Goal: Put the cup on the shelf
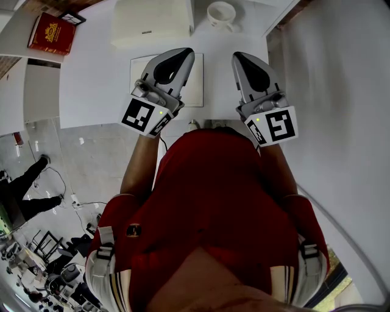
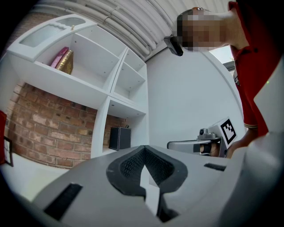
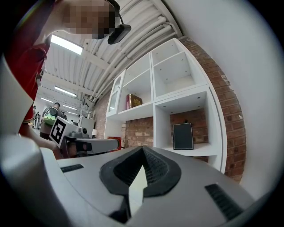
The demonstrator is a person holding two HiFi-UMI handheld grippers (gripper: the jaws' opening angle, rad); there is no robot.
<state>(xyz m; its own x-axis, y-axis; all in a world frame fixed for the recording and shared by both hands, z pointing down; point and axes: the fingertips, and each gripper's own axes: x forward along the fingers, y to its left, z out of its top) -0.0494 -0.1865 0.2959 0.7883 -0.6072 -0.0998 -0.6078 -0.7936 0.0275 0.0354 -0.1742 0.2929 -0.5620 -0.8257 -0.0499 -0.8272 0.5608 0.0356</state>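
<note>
1. Left gripper (image 1: 181, 55): jaws together, nothing between them, held over the near part of the white table (image 1: 91, 79)
2. Right gripper (image 1: 239, 58): jaws together, empty, beside the left one and apart from it
3. Cup (image 1: 221, 13): white, upright at the table's far edge, beyond both grippers, touched by neither
4. White box (image 1: 152, 21): just left of the cup
5. Red book (image 1: 52, 33): lay far left
6. Shelf (image 3: 177, 95): white, against brick wall; black panel (image 3: 182, 135) stood in a lower compartment
</note>
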